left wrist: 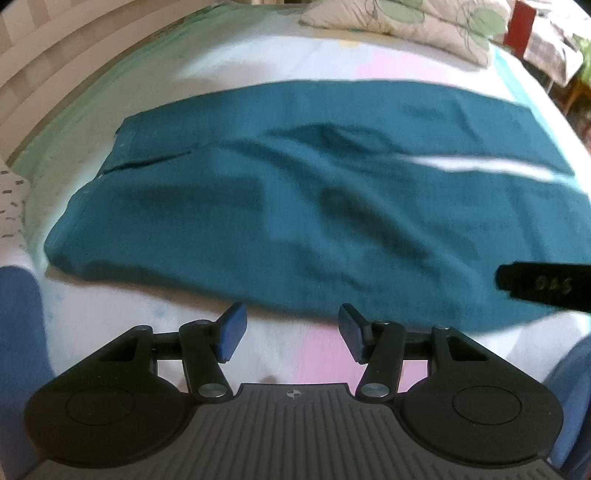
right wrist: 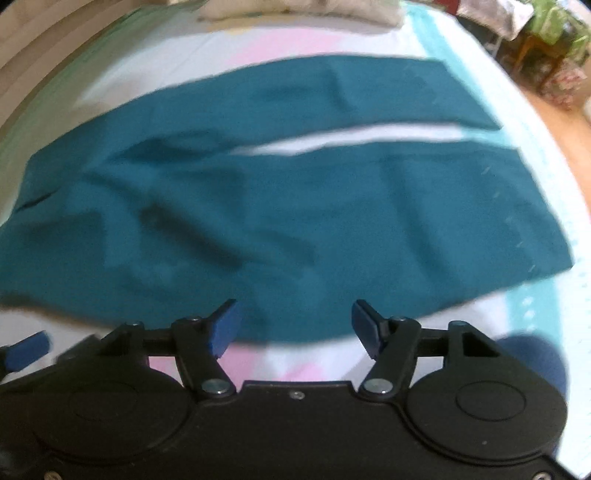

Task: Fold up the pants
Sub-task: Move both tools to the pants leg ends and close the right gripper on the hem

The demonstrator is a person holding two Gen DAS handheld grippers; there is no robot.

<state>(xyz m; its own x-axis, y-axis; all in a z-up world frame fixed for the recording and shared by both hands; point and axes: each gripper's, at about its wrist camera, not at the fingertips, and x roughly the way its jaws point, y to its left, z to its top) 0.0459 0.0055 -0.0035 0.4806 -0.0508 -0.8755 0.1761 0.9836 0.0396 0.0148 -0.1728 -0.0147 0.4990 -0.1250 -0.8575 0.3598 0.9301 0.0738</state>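
teal pants [left wrist: 295, 192] [right wrist: 280, 206]: spread flat across a bed sheet [left wrist: 321, 354] [right wrist: 295, 44], white with pink and pale green patches; waistband to the left, two legs running right with a narrow strip of sheet showing between them; cloth lightly rumpled at mid-length. near edge lies just ahead of both grippers; far edge leaves bare sheet up to a leaf-print pillow [left wrist: 406, 22] at the head. left gripper [left wrist: 291, 332]: fingers apart, holding nothing, over bare sheet just short of the near hem. right gripper [right wrist: 295, 328]: fingers apart, empty, tips at the near edge of the cloth. wooden floor [right wrist: 569, 122] beyond the bed's right side.
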